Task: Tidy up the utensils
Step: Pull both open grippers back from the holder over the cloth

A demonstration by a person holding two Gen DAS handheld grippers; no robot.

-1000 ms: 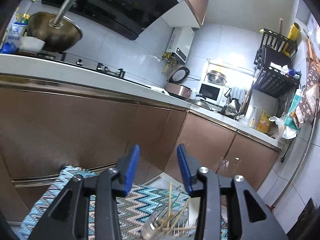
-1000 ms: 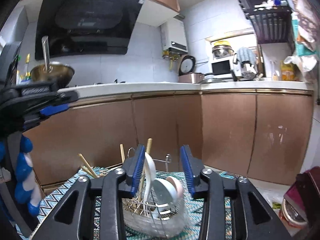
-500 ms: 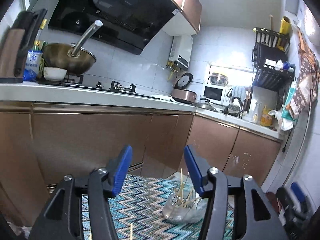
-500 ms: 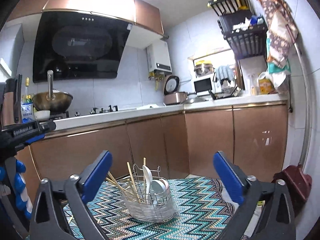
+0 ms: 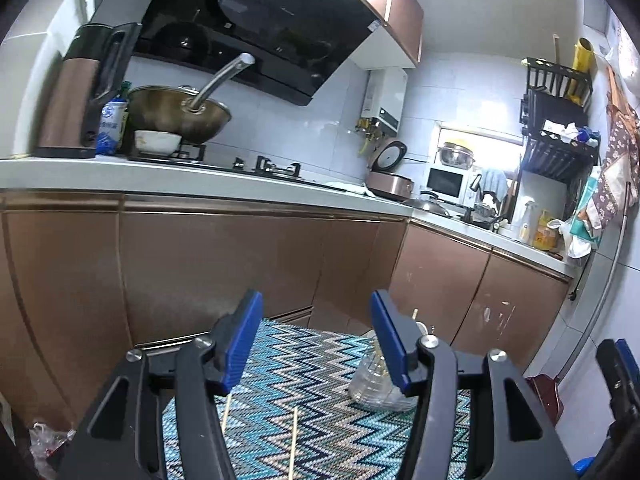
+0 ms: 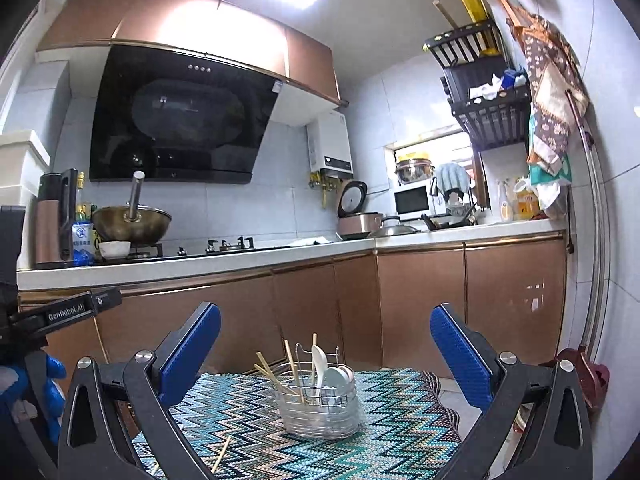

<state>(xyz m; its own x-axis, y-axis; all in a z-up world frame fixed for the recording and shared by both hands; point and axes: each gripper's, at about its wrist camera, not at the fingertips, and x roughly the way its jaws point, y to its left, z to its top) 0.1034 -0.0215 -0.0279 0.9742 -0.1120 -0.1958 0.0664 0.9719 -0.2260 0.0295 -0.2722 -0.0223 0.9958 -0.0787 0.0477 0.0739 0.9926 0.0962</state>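
Right wrist, utensil basket (image 6: 320, 412) beyond gaping tongs (image 6: 325, 344)

A white countertop (image 6: 240, 258) runs over copper-brown cabinet doors (image 6: 420, 300); a black range hood (image 6: 176, 120) hangs above a brass-coloured wok (image 6: 132, 222) on the hob; a white bowl (image 6: 115, 248) sits beside the wok; a copper kettle (image 5: 76, 92) stands at the left end; a rice cooker (image 6: 356, 216) and a white microwave (image 6: 412, 200) occupy the far corner; a black wall rack (image 6: 484, 96) is mounted at the right.
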